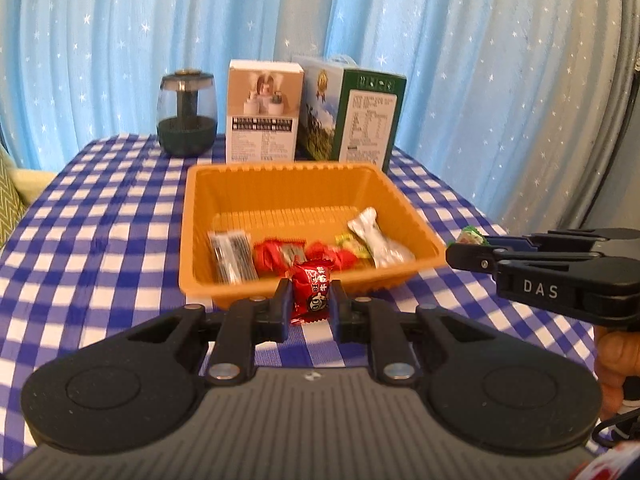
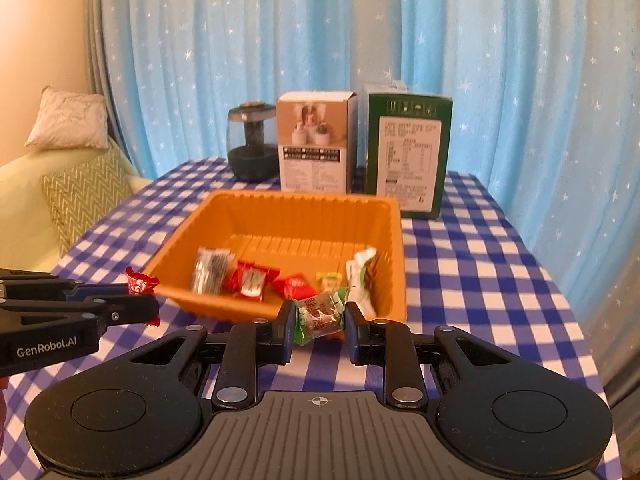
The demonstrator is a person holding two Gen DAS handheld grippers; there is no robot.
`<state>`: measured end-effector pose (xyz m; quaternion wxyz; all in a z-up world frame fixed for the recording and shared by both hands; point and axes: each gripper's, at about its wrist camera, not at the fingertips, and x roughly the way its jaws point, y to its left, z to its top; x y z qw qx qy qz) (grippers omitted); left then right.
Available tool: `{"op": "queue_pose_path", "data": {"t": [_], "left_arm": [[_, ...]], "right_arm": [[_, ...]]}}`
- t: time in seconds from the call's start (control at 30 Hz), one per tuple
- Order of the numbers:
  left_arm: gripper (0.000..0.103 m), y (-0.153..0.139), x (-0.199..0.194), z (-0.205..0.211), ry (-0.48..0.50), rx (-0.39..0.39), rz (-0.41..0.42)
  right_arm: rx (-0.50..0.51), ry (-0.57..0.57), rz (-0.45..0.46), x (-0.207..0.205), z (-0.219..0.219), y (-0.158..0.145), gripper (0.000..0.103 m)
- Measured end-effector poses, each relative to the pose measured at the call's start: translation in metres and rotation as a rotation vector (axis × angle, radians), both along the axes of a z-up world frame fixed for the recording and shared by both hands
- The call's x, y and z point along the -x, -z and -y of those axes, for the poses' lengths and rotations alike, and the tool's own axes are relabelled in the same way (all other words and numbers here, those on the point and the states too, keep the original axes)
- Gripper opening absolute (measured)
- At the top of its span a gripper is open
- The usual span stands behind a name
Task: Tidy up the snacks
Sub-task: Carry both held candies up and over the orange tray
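Observation:
An orange tray (image 1: 280, 178) (image 2: 276, 208) sits mid-table and holds several wrapped snacks: a black-and-silver packet (image 1: 232, 258), red candies (image 1: 280, 258) and a silver-white packet (image 1: 380, 240). My left gripper (image 1: 310, 300) is shut on a red wrapped candy (image 1: 311, 290), held just in front of the tray's near rim; in the right wrist view that gripper (image 2: 140, 300) shows at the left with the red candy (image 2: 140, 282). My right gripper (image 2: 318, 320) is shut on a green wrapped candy (image 2: 320, 314) before the tray's near right corner, and appears at the right (image 1: 464, 246) in the left wrist view.
The table wears a blue-and-white checked cloth (image 1: 100, 240). Behind the tray stand a dark glass jar (image 1: 187, 114), a white box (image 1: 264, 112) and a green box (image 1: 360, 116). Blue starred curtains hang behind. A sofa with cushions (image 2: 80, 192) lies left of the table.

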<state>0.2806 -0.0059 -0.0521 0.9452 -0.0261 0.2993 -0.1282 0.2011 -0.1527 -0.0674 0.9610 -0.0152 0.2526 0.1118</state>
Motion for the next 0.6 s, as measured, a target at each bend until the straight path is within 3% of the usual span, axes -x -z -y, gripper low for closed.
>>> {"op": "queue_pose_path", "data": {"t": [0.6], "left_arm": [[0.017, -0.006, -0.062, 0.002, 0.007, 0.025, 0.008]], "right_arm": [[-0.077, 0.030, 0.015, -0.059, 0.006, -0.014, 0.026]]}}
